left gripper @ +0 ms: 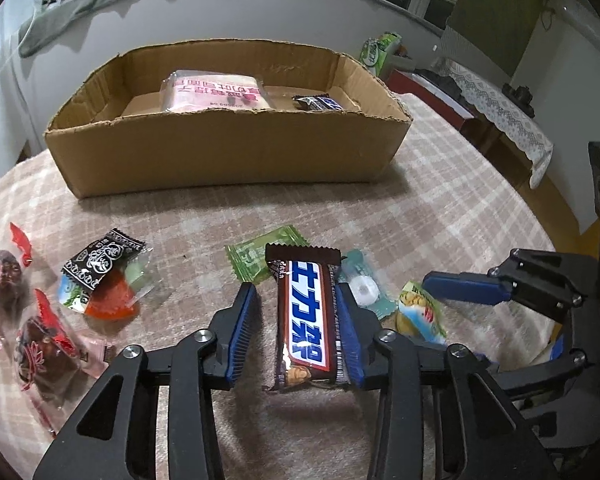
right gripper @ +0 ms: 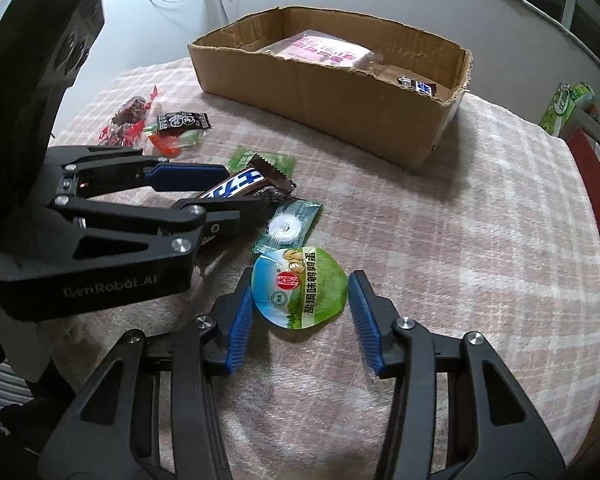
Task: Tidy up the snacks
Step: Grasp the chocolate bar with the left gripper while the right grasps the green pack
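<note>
A torn cardboard box (left gripper: 220,152) sits at the far side of the checked tabletop (right gripper: 480,240), holding a pink packet (left gripper: 214,92) and a small dark bar (left gripper: 318,103). Nearer, the left gripper (left gripper: 296,320) straddles a brown chocolate bar (left gripper: 304,316), its right finger touching the wrapper and its left finger apart, so the fingers are not clamped. The right gripper (right gripper: 300,312) stands open around a round green snack cup (right gripper: 299,287) beside a mint candy (right gripper: 287,225).

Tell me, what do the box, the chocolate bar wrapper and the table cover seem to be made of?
Box: brown corrugated cardboard, matte, with ragged torn top edges. Chocolate bar wrapper: looks like glossy plastic film, shiny with crimped zigzag ends. Table cover: soft woven or fleecy fabric, probably a blanket, with a fuzzy pink and cream plaid surface.
</note>
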The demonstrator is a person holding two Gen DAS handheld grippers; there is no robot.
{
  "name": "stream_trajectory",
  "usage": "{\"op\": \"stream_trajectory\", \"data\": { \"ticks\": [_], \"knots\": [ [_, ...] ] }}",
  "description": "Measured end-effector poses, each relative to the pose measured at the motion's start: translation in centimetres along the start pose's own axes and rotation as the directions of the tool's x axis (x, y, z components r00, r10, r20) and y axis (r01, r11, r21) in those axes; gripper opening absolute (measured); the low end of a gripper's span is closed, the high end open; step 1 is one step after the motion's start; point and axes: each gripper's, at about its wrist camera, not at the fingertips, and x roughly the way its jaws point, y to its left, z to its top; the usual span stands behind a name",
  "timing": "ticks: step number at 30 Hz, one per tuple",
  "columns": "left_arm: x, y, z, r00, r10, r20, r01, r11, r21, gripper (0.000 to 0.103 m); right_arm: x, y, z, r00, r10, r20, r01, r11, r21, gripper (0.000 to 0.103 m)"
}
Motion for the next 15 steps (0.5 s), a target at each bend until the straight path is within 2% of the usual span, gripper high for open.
{"op": "stream_trajectory", "data": {
  "ticks": [2, 7, 15],
  "knots": [
    [-0.1, 0.2, -0.1, 1.0, 0.007, 0.004, -0.007, 1.0, -0.001, 0.027, 0.0, 0.0, 0.0, 1.0, -0.001, 0.001, 0.001, 1.0, -0.001, 0.048],
    [-0.4, 0.3, -0.6, 1.0, 0.013, 0.016, -0.013, 1.0, 0.014, 0.027, -0.1, 0.0, 0.0, 1.0, -0.004, 0.006, 0.004, 1.0, 0.002, 0.044],
    [-1.2, 0.6, -1.1, 1.0, 0.001, 0.032, -0.001, 1.0, -0.02, 0.026, -0.4, -0.4, -0.1, 1.0, 0.002, 0.018, -0.002, 1.0, 0.026, 0.042]
  ]
}}
